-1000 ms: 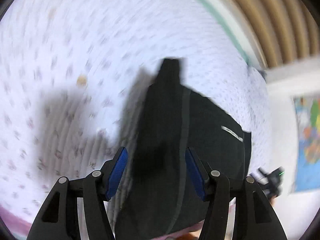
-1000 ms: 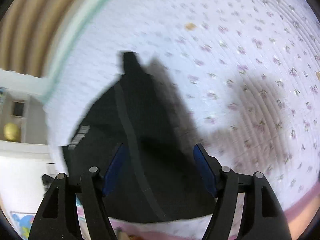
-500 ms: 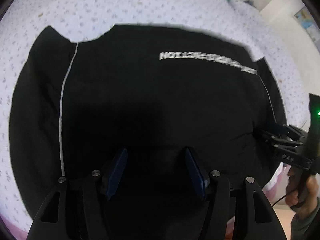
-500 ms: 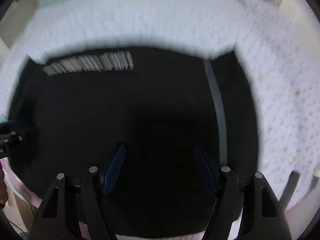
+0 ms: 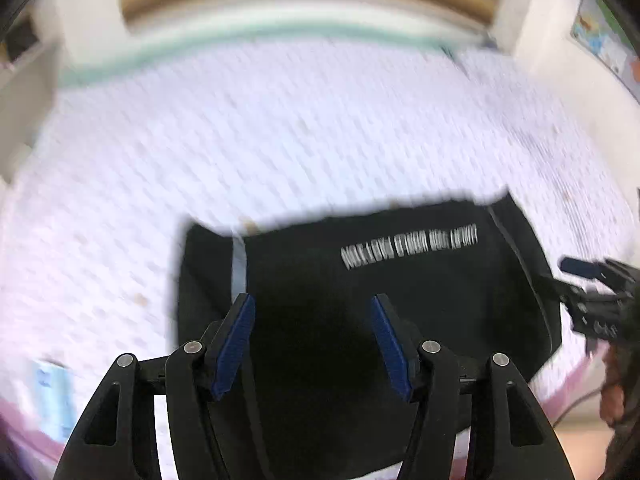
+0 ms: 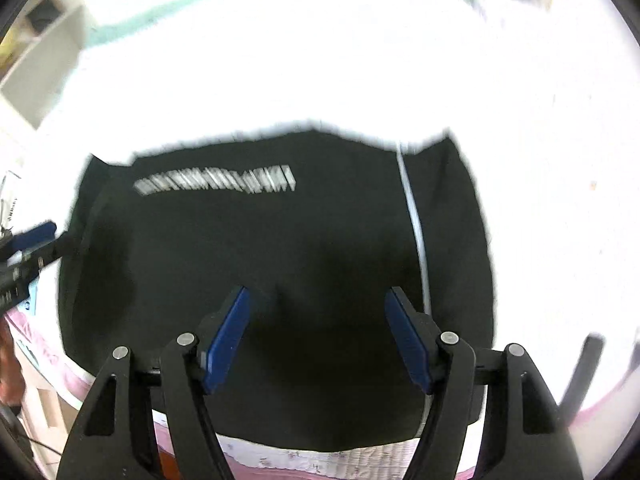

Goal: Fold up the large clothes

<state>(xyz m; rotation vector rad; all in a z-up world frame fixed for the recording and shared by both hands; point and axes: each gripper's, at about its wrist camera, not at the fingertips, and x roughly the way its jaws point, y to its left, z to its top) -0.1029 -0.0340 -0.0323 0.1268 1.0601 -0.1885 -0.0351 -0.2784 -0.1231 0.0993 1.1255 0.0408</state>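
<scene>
The black fabric garment with a white printed line of lettering (image 5: 360, 320) lies folded into a flat block on the pale, small-patterned quilted bed cover (image 5: 280, 140), near its front edge, apparently laid there for the next fold. The left gripper (image 5: 312, 344) hangs above it, pitched steeply down, jaws apart and empty. The right gripper (image 6: 318, 336), at three o'clock in the left view, matches it: apart, nothing between.

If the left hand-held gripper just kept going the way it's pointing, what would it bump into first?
Most likely the black garment spread on the floral bedspread. The left hand-held gripper points down at it with open, empty jaws; the gap between them is unclear.
</scene>
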